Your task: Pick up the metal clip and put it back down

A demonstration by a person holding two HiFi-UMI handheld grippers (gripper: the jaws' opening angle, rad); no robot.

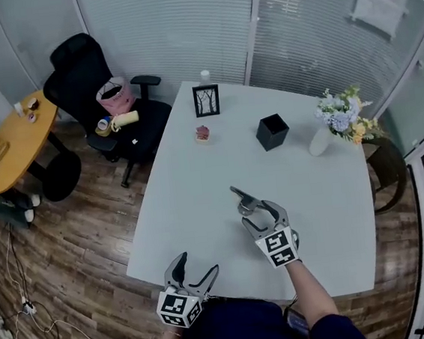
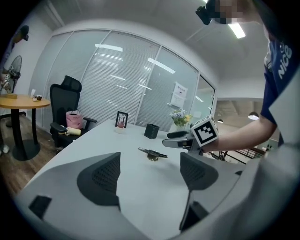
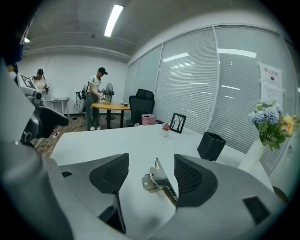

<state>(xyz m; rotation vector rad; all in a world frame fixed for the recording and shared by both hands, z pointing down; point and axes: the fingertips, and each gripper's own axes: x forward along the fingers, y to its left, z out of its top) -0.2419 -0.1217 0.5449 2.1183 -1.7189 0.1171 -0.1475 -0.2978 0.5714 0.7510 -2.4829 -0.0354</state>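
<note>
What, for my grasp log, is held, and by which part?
Nothing: the metal clip lies between the right tongs' open jaws, ungripped; left tongs empty.

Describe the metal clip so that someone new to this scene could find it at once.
Start at the big white table. On its near half, the right gripper has its open jaws either side of the metal clip. It is the only shiny silver thing there; the black box, picture frame and vase stand further back.

The metal clip (image 3: 158, 182) (shiny silver, one long lever raised) rests on the white table (image 3: 117, 140).
</note>
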